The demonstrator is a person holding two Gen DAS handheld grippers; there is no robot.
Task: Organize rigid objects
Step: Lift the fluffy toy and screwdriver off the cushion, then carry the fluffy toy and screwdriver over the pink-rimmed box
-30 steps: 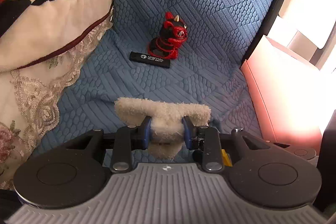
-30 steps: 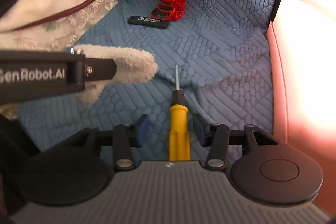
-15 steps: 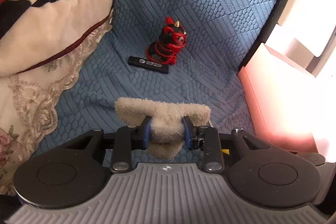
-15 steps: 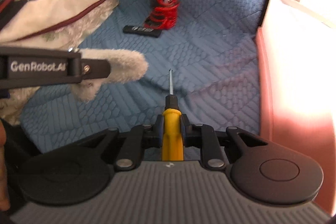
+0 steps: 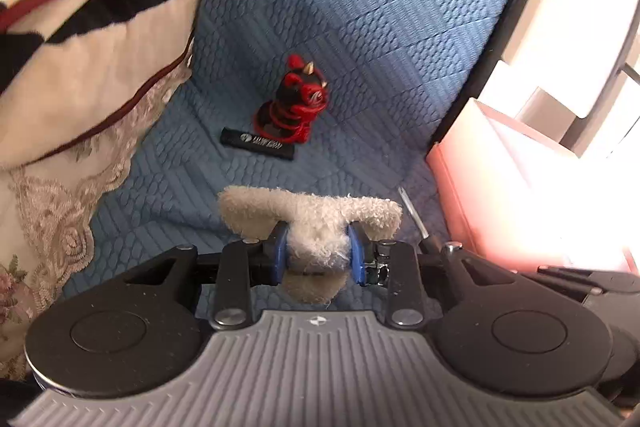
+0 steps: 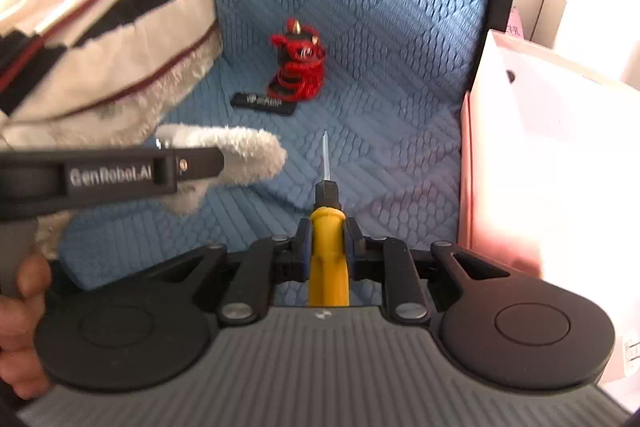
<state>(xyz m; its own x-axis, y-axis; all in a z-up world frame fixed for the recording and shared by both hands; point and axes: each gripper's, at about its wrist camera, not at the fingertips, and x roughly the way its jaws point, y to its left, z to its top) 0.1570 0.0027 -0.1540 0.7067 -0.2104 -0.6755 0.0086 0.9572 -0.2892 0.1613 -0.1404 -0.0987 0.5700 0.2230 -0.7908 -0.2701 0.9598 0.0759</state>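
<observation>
On the blue quilted seat cover (image 5: pixel 360 27), toward 12 o'clock in both wrist views, a red-and-black figurine (image 5: pixel 294 109) stands upright, with a flat black stick with white print (image 5: pixel 257 143) lying just in front of it, touching or nearly touching its base. Left tongs (image 5: pixel 318 253) clenched on a cream plush piece (image 5: pixel 312 215); blue pads press into its middle, and the fluffy ends stick out at 9 and 3 o'clock. In the right wrist view the same left tongs (image 6: pixel 200 167) come in from 9 o'clock, plush tip (image 6: pixel 256 157) poking past them. Right tongs (image 6: pixel 326 247) gripping a yellow-handled screwdriver (image 6: pixel 328 255) by the handle, shaft pointing to 12 o'clock, tip clear of the fabric. In the left view the screwdriver shaft (image 5: pixel 412 213) shows at 3 o'clock of the plush. Pink box (image 6: pixel 540 155) stands at 3 o'clock beside the seat, washed out by glare. Striped blanket with lace trim (image 5: pixel 80 47) bunched at 9–10 o'clock. A person's fingers (image 6: pixel 20 307) show at 8 o'clock in the right wrist view.
</observation>
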